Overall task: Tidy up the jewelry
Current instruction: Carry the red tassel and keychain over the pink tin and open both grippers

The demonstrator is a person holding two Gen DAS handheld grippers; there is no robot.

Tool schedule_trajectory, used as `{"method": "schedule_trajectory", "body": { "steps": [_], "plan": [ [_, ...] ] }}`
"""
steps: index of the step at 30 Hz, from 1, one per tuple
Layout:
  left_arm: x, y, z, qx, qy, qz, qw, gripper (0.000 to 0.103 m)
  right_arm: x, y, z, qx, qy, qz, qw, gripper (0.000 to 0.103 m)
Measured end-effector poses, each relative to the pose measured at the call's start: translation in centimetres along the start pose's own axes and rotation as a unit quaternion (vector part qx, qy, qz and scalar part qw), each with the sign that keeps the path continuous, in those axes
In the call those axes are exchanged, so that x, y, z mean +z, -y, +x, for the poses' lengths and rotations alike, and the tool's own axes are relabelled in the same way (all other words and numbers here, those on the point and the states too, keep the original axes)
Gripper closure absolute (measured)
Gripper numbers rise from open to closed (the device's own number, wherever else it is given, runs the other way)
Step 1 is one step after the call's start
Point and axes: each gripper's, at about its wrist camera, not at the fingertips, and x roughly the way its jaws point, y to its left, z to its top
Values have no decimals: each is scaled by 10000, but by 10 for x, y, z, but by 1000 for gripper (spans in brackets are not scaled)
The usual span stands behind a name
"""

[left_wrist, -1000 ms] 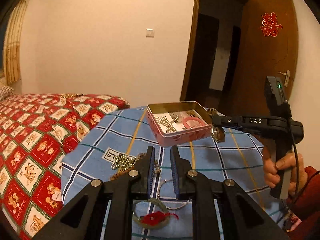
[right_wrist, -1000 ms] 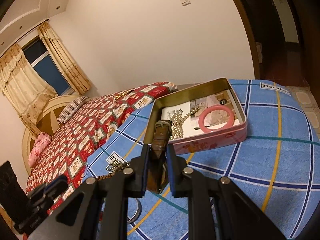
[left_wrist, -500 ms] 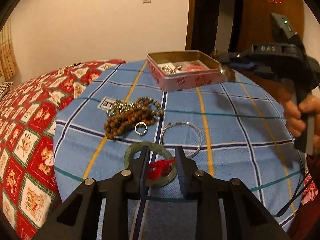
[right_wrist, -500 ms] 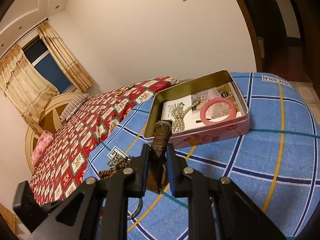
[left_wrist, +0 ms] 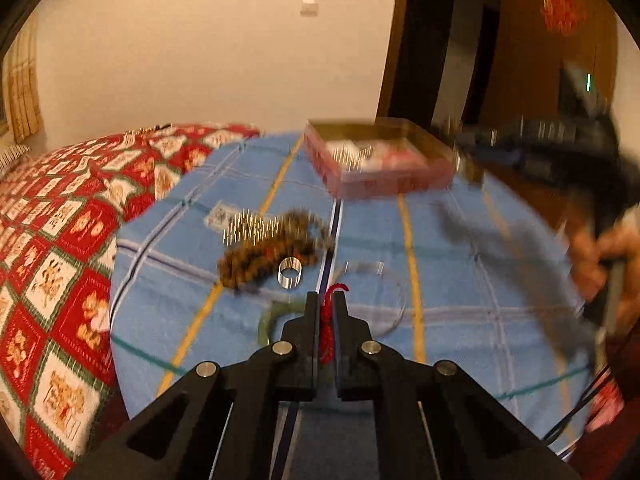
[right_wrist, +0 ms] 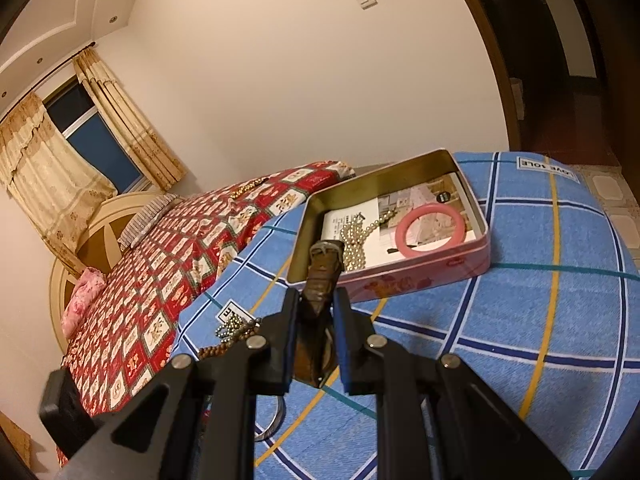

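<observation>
Blue checked cloth [right_wrist: 560, 320] — right tool [right_wrist: 316, 304] grips watch strap [right_wrist: 320, 280]; left tool [left_wrist: 326, 308], red cord [left_wrist: 327, 320].

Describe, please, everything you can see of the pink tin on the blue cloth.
The pink tin is a shallow rectangular box, lidless, with gold-coloured metal inner walls and faint printing on its pink outer side. It sits flat on the blue checked cloth. Inside lie a printed card, a pale bead necklace and a pink bangle. Nothing grips it.

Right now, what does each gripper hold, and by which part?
The left gripper is shut on the red cord tied to the green bangle. The right gripper clamps the brown watch by its strap, buckle end pointing forward.
</observation>
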Motion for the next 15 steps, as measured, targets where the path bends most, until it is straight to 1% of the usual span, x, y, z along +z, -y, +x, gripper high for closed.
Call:
{"method": "schedule_trajectory", "body": {
  "steps": [2, 5, 8, 12, 15],
  "plan": [
    [13, -6, -11, -225, 328, -206, 9990, 99, 1, 1, -3, 26, 57, 29, 10000, 83],
    [35, -11, -26, -503, 824, -411, 9945, 99, 5, 2, -6, 51, 147, 10, 9999, 83],
    [57, -6, -32, -643, 1190, -277, 9904, 99, 11, 5, -10, 93, 252, 29, 9996, 83],
    [88, 12, -17, -657, 1358, 94, 9885, 99, 24, 12, -11, 87, 408, 22, 9991, 83],
    [110, 25, 7, -777, 1399, 194, 9869, 99, 38, 21, -2, 186, 470, 119, 9987, 83]
  ]
}}
